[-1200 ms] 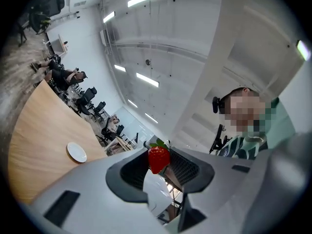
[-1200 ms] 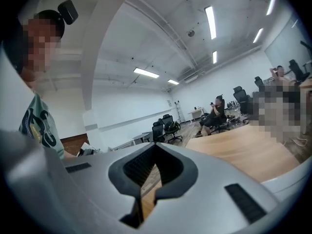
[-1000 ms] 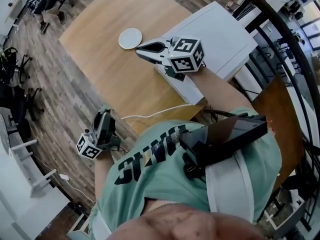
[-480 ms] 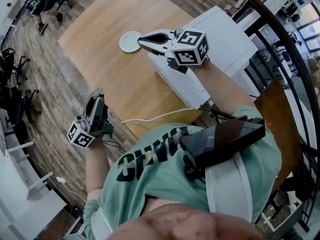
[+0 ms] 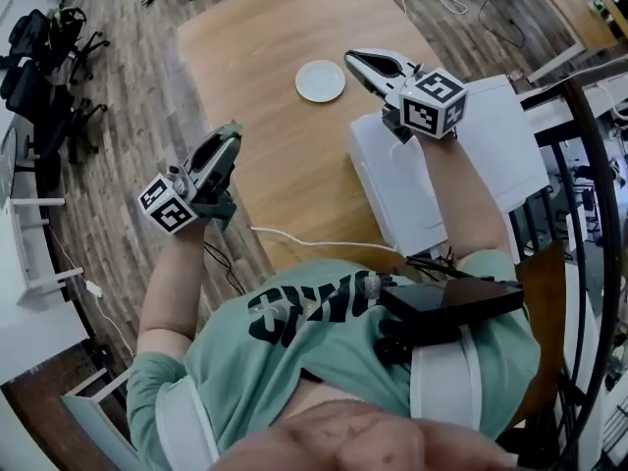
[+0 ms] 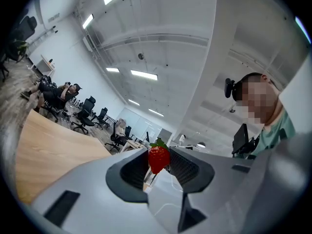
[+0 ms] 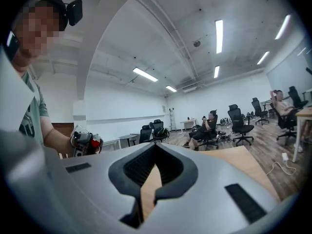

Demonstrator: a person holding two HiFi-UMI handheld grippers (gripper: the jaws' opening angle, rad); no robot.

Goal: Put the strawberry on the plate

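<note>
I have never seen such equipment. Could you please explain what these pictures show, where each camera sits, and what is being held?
There is no robot here: a person holds a hand tool with two jaws in each hand. The head view comes from a camera on the person's head, looking down. It shows the left gripper, the right gripper and a wooden table with a small white plate on it. The other two pictures come from a camera riding on each gripper, looking along its jaws. In the left gripper view the jaws are closed on a strawberry. In the right gripper view the jaws are together and hold nothing. The plate is bare; the strawberry is not on it yet.
</note>
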